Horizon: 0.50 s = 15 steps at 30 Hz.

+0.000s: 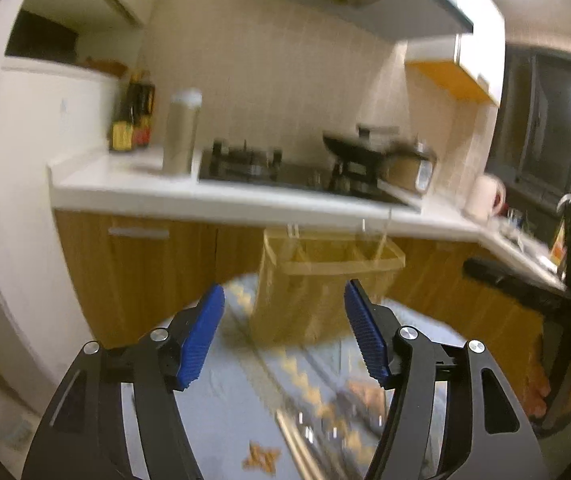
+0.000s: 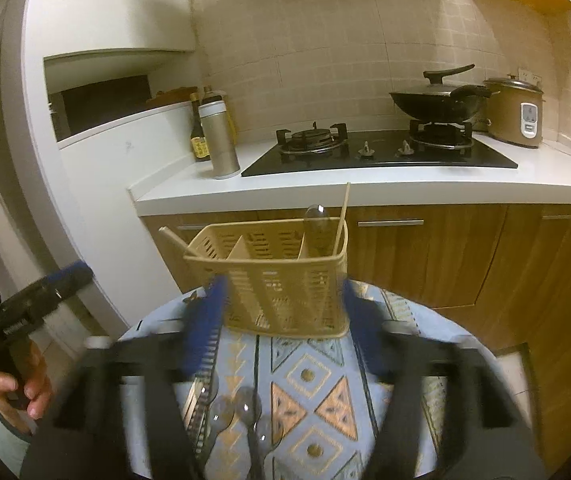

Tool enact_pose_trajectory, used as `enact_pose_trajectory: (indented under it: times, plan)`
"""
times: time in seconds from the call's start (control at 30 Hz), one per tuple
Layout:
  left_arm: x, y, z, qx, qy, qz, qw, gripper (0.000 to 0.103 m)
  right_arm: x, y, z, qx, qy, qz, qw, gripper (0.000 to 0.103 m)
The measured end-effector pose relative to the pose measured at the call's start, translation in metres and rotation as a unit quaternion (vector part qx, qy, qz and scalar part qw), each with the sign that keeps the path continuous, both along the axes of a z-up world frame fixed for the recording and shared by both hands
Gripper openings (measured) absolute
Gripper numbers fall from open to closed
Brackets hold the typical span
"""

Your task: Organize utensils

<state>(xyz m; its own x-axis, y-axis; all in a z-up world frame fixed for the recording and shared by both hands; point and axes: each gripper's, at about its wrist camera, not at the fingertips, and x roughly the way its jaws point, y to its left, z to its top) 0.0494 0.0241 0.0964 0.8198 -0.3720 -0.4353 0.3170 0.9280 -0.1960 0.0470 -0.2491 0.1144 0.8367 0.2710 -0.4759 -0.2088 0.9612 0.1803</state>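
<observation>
Standing near the far edge of the round patterned tabletop point(image 2: 309, 376), the beige slotted utensil basket point(image 2: 285, 280) sits at the centre of the right wrist view, just beyond the right gripper point(image 2: 283, 320). That gripper is released, its blurred blue pads wide apart with nothing between them. In the basket's right-hand compartment a clear spoon point(image 2: 316, 220) stands upright beside a chopstick point(image 2: 342, 220) that leans to the right; another chopstick point(image 2: 173, 238) pokes out at the basket's left end. Low in the same frame, several clear spoons point(image 2: 245, 408) lie loose on the tabletop between the gripper's arms, with a row of chopsticks point(image 2: 201, 396) just to their left.

From the left wrist view the left gripper point(image 1: 285, 332) is also released, jaws spread and empty, with the basket blurred behind them in mid-frame. At the left edge of the right wrist view a hand point(image 2: 17, 388) holds the left gripper's handle.
</observation>
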Motion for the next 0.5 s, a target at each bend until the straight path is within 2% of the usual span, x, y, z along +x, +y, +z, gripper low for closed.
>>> enact_pose_trajectory:
  times: [0.1, 0.2, 0.33, 0.43, 0.5]
  plan:
    - [-0.010, -0.005, -0.015, 0.020, 0.033, -0.013, 0.9992, 0.061, -0.016, 0.010, -0.005, -0.028, 0.005, -0.001, 1.000, 0.066]
    - [-0.017, -0.012, -0.035, 0.054, 0.071, -0.014, 0.9959, 0.061, -0.024, 0.017, -0.015, -0.039, 0.037, 0.000, 0.999, 0.066]
    - [-0.018, -0.019, -0.069, 0.096, 0.138, -0.025, 0.9855, 0.059, -0.025, 0.026, -0.034, -0.053, 0.092, 0.004, 0.994, 0.066]
    - [-0.011, -0.023, -0.099, 0.110, 0.197, -0.042, 0.9732, 0.057, -0.020, 0.031, -0.054, -0.052, 0.137, 0.011, 0.989, 0.065]
    - [-0.004, -0.024, -0.115, 0.112, 0.226, -0.046, 0.9667, 0.048, -0.016, 0.033, -0.067, -0.048, 0.160, 0.018, 0.986, 0.055]
